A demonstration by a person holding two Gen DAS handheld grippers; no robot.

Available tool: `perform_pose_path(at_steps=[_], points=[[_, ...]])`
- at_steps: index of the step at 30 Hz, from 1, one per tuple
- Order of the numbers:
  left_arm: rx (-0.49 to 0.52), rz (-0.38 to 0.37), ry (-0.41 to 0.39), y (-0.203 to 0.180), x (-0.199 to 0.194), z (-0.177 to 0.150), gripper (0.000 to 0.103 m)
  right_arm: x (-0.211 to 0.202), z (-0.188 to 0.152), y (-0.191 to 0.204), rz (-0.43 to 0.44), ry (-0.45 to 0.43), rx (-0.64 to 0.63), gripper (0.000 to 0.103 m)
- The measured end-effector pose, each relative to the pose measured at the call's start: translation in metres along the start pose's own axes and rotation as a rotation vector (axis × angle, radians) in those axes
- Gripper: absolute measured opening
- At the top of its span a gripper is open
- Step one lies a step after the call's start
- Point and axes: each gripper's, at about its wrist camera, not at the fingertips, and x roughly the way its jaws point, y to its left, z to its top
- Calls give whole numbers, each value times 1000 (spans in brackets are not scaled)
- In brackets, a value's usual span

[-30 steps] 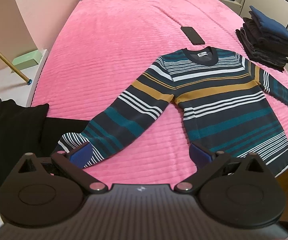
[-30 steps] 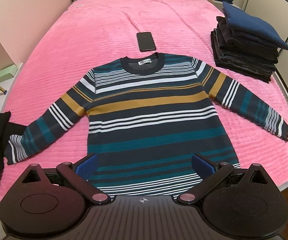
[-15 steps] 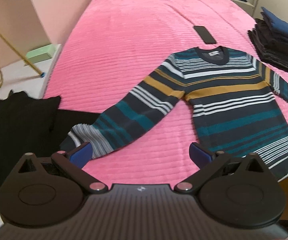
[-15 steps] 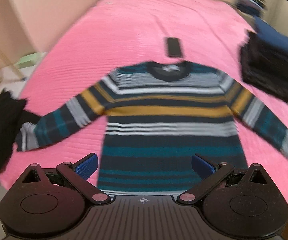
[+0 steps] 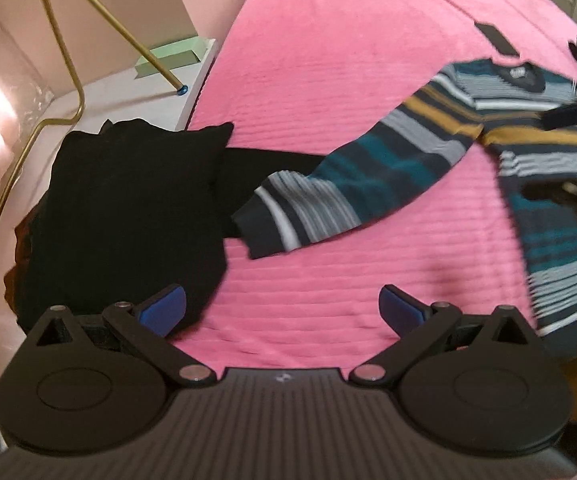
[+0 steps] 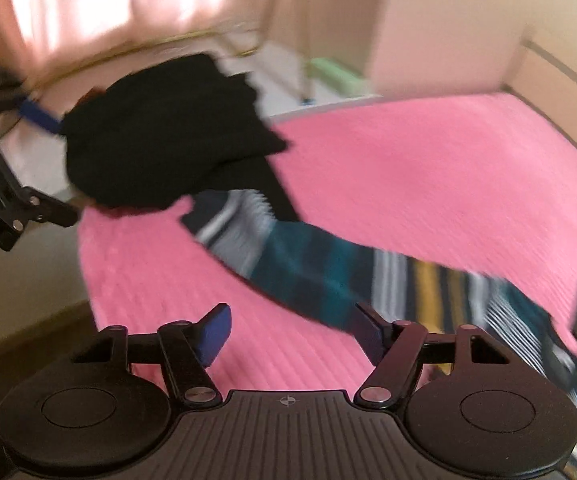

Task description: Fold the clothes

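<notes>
The striped sweater (image 5: 520, 148) lies spread flat, front up, on the pink bed (image 5: 348, 60) toward its near edge, one sleeve (image 5: 348, 196) stretched out to the bed's left edge so its cuff rests partly on a heap of black clothes (image 5: 128, 208) there; laid open like this, it suits a sleeve being folded in over the body. Both the left gripper (image 5: 282, 312) and the right gripper (image 6: 292, 332) hover with jaws wide apart and nothing held, aimed at that sleeve. The sweater is a soft ribbed knit banded in navy, teal, white and mustard, the bedcover a plush, ridged fabric.
</notes>
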Motion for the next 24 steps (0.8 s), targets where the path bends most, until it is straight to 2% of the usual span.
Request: perform_pose_path(at_steps=[1, 2, 4, 8, 13, 16, 17, 18, 19, 20, 24], points=[[28, -3, -9, 6, 8, -3, 101, 19, 8, 13, 20, -7, -42, 65], [56, -6, -17, 13, 16, -5, 101, 39, 14, 25, 36, -12, -87, 54], [103, -27, -30, 24, 32, -12, 101, 83, 23, 47, 61, -6, -169, 43], [184, -85, -48, 43, 65, -29, 101, 162, 31, 79, 88, 11, -291, 43], [163, -103, -16, 61, 95, -56, 101, 231, 25, 98, 68, 36, -442, 44], [122, -109, 15, 71, 105, -70, 101, 230, 33, 87, 65, 9, -389, 43], [115, -108, 27, 74, 106, -75, 101, 228, 36, 82, 65, -2, -365, 40], [111, -105, 37, 76, 108, -77, 101, 226, 39, 77, 64, -13, -340, 32], [109, -103, 42, 77, 108, -79, 101, 224, 42, 73, 64, -24, -316, 13], [107, -104, 43, 78, 107, -80, 101, 221, 46, 68, 64, -35, -291, 10], [111, -112, 36, 79, 102, -74, 101, 213, 59, 50, 64, -78, -193, 6]])
